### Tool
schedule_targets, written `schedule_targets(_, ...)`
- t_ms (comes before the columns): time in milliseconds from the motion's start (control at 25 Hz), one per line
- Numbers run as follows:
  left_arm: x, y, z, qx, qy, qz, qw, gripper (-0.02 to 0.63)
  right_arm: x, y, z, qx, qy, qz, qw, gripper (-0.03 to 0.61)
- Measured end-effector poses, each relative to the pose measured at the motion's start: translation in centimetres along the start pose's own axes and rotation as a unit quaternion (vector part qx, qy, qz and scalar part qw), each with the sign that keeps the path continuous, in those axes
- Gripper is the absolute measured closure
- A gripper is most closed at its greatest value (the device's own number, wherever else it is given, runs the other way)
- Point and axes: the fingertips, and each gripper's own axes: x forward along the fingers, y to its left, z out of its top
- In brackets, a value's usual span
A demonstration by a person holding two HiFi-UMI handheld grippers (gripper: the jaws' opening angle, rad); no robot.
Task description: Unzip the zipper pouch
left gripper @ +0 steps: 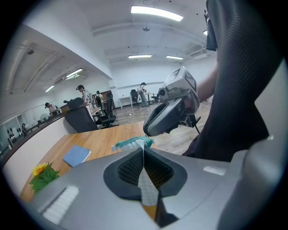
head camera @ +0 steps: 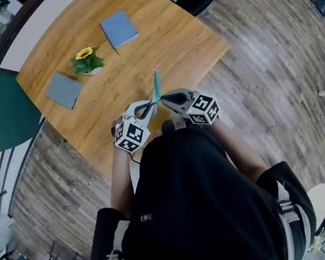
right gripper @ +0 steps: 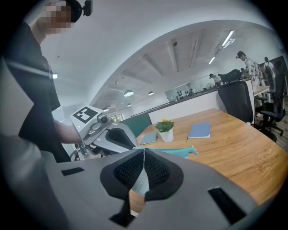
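The zipper pouch shows in the head view as a thin teal strip seen edge-on. It is held in the air just over the near edge of the tabletop, close to the person's body. The left gripper and the right gripper meet at its lower end, tip almost against tip. A sunflower pot, a blue notebook and a grey notebook lie well apart from it, toward the far edges.

In the left gripper view the jaws are pressed together on a pale, mesh-like fold of fabric, and the teal body of the pouch pokes out just beyond them. We cannot tell whether this fold is the zipper pull, its tape or plain cloth.

In the right gripper view the jaws are likewise clamped on a flap of light teal cloth, and the rest of the pouch stretches away flat above the wood.

We judge the pouch light, soft and floppy — it will sag and twist unless it is kept taut between the two grips. The fabric looks thin enough to slip from a shallow pinch, so we would bite deep. One grip belongs on the cloth at the zipper's closed end and the other on the small pull tab — the only stiff part — drawing straight along the teeth.
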Motion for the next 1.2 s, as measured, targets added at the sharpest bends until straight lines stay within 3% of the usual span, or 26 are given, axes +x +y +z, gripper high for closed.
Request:
schedule_targets(400, 0.4, -0.8, 0.9, 0.020, -0.005, -0.019, 0.9996, 0.606, -0.5, -0.9, 0.5, -0.014, -0.006, -0.033, 0.999, 0.568)
schedule_targets(1200, -0.7, -0.9, 0.9, 0.020, -0.009, -0.027, 0.9994, 0.606, 0.7, -0.6, 1.1, -0.026, -0.015, -0.038, 0.999, 0.566)
